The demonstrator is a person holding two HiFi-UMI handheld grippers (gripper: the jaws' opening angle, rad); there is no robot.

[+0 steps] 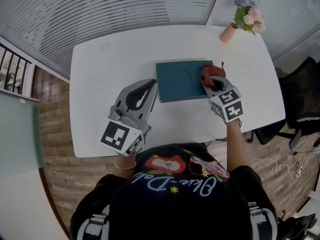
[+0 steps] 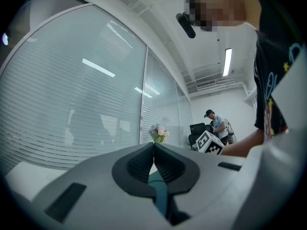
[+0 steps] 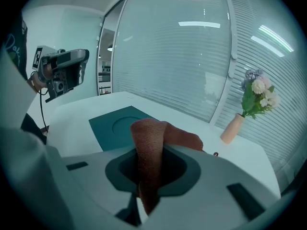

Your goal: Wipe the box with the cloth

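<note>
A flat dark teal box (image 1: 181, 81) lies in the middle of the white table (image 1: 100, 64). My right gripper (image 1: 209, 84) is at the box's right edge, shut on a reddish-brown cloth (image 1: 214, 72) that bunches over that edge. In the right gripper view the cloth (image 3: 182, 137) rises between the jaws of my right gripper (image 3: 151, 150), with the box (image 3: 117, 126) beyond it. My left gripper (image 1: 152, 85) is shut and holds nothing; its tips point at the box's left edge. In the left gripper view its tips (image 2: 153, 145) meet, with a strip of teal box (image 2: 158, 188) below.
A pink vase of flowers (image 1: 244, 20) stands at the table's far right corner, also visible as the vase (image 3: 232, 128). A black office chair (image 1: 300, 104) sits right of the table. A person (image 2: 218, 124) stands far back in the room. Window blinds run behind the table.
</note>
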